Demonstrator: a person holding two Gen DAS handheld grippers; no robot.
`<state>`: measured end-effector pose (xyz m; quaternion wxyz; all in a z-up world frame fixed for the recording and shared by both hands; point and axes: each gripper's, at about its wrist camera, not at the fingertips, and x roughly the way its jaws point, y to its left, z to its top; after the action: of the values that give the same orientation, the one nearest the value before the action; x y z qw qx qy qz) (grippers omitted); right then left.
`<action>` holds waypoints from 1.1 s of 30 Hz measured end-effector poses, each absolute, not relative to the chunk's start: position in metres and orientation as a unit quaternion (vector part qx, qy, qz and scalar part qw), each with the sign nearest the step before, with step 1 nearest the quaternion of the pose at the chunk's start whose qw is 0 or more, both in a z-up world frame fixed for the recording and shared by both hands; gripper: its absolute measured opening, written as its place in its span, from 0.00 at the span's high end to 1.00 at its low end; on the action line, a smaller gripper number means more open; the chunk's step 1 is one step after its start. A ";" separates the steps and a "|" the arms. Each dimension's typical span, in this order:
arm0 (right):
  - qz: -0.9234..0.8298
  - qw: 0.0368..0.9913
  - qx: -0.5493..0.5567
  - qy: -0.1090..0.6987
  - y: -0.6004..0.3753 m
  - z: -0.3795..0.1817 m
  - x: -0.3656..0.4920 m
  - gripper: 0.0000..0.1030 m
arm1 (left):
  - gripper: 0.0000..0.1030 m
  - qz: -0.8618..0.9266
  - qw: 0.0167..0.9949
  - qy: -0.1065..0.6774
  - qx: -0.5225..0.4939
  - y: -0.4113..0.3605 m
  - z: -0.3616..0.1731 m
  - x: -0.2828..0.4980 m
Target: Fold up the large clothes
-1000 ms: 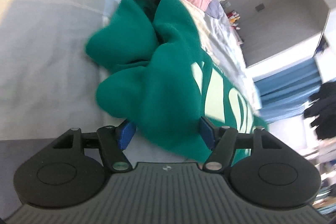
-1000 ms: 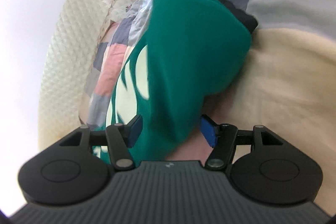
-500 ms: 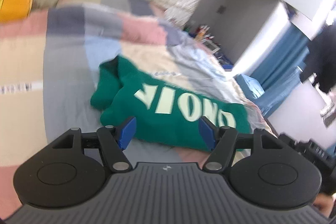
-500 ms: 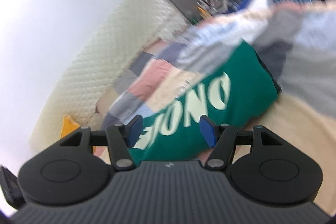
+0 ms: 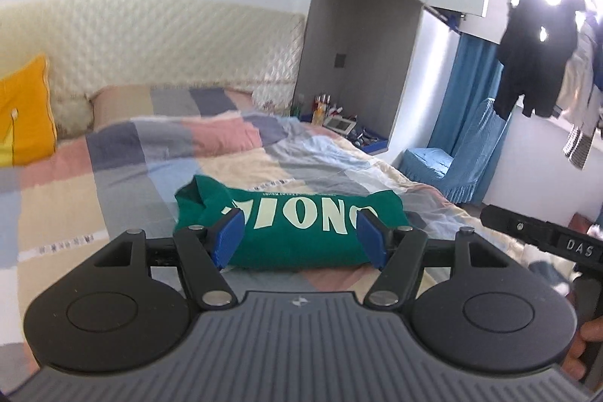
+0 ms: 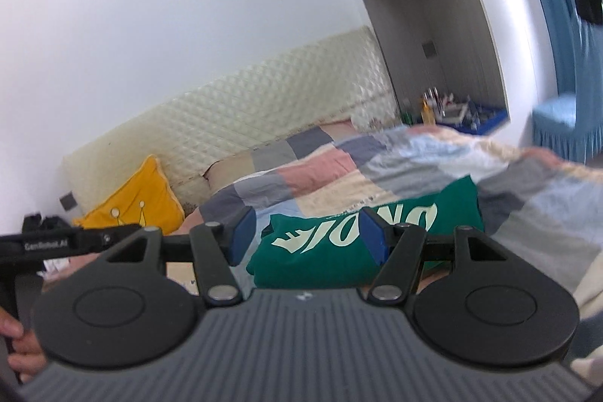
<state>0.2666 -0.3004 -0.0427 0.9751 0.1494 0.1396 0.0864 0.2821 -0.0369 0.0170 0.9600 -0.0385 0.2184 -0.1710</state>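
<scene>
A green sweatshirt (image 5: 297,232) with pale lettering lies folded into a compact rectangle on the patchwork bedspread (image 5: 124,176). It also shows in the right wrist view (image 6: 339,243). My left gripper (image 5: 299,238) is open and empty, held back from the garment and above the bed. My right gripper (image 6: 305,238) is open and empty, also drawn back from it. The right gripper's body shows at the right edge of the left wrist view (image 5: 542,240).
A yellow pillow (image 6: 139,198) leans on the quilted headboard (image 5: 169,51). A grey wardrobe (image 5: 361,63) and a cluttered side table (image 5: 339,123) stand beyond the bed. A blue covered chair (image 5: 459,161) and hanging dark clothes (image 5: 535,48) are at the right.
Both grippers have let go of the green sweatshirt and pulled up and back. The sweatshirt now lies folded on the bed, farther from both cameras.
</scene>
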 end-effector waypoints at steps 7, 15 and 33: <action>0.092 0.982 0.099 0.131 -0.286 -0.058 0.231 0.38 | 0.31 -0.171 0.966 0.194 -0.016 -0.044 -0.002 0.235; 0.086 0.984 0.071 0.136 -0.275 -0.087 0.223 0.38 | 0.31 -0.175 0.967 0.186 -0.010 -0.053 -0.025 0.210; 0.038 0.984 0.046 0.166 -0.266 -0.146 0.233 0.38 | 0.31 -0.155 0.963 0.220 -0.025 -0.047 -0.080 0.229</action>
<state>0.2333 -0.2657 -0.1461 0.9842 0.0464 0.1665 0.0378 0.2294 -0.0469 -0.0803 0.9629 -0.0246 0.2197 -0.1550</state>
